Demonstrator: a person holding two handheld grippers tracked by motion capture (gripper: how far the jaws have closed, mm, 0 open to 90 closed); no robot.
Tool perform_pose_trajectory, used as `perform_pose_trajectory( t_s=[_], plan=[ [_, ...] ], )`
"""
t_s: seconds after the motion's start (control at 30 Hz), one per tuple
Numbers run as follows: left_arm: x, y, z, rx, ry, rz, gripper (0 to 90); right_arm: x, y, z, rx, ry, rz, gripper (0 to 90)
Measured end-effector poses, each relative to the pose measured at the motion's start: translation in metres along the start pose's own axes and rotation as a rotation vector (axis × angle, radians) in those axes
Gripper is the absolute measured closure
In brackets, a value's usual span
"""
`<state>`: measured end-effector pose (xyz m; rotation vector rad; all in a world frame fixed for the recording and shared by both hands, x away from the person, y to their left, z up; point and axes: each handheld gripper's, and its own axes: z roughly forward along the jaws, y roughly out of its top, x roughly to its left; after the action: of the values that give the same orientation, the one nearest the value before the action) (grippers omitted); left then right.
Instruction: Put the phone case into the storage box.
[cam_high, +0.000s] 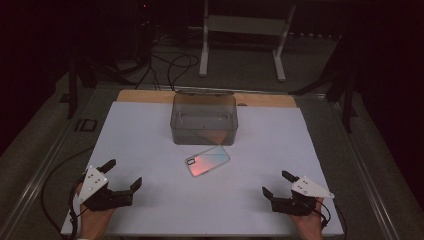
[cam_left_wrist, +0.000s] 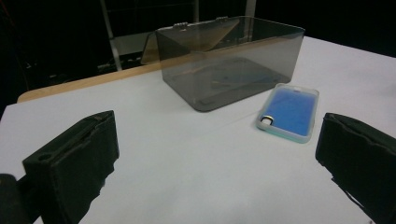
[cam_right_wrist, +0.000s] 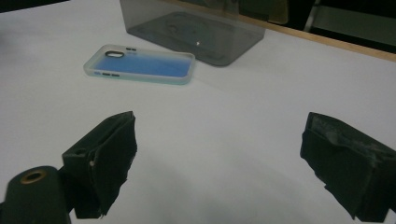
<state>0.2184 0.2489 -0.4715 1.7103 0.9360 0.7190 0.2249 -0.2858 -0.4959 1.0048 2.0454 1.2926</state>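
A: Phone case (cam_high: 207, 161) lay flat on the counter (cam_high: 150, 150), just in front of the smoky clear box (cam_high: 203, 119).

B: Both grippers (cam_high: 121, 176) (cam_high: 276, 182) sat wide, empty. Looked light, flexy; grab its long edges.

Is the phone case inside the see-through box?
No, the phone case lies flat on the white table, just in front of the box.

This is looking like a lab or recording studio: dark surroundings are closing in on a lit white table (cam_high: 150, 200), black cables (cam_high: 170, 67) are trailing across the far floor, and a white metal stand (cam_high: 245, 30) is standing beyond.
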Motion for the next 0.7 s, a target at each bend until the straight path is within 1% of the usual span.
perform_pose_trajectory(
  t_s=[0.3, 0.43, 0.47, 0.6, 0.7],
  plan=[
    [0.0002, -0.0013, 0.0014, 0.009, -0.003, -0.001, 0.4, -0.001, -0.0003, 0.0003, -0.005, 0.001, 0.004, 10.6],
    [0.001, -0.0014, 0.0022, 0.013, -0.006, -0.01, 0.4, -0.0014, -0.0008, 0.001, -0.003, -0.001, 0.009, 10.6],
    [0.0007, -0.0002, 0.0027, 0.006, -0.011, -0.018, 0.4, -0.0013, -0.0009, 0.0012, -0.003, -0.002, 0.008, 10.7],
    [-0.0006, 0.002, 0.0027, 0.007, -0.005, -0.003, 0.4, -0.0015, -0.0015, 0.0021, 0.0, -0.002, 0.005, 10.6],
    [0.0009, 0.0026, 0.0025, 0.001, -0.008, -0.011, 0.4, -0.0009, -0.0014, 0.0016, -0.005, -0.003, 0.004, 10.6]
  ],
)
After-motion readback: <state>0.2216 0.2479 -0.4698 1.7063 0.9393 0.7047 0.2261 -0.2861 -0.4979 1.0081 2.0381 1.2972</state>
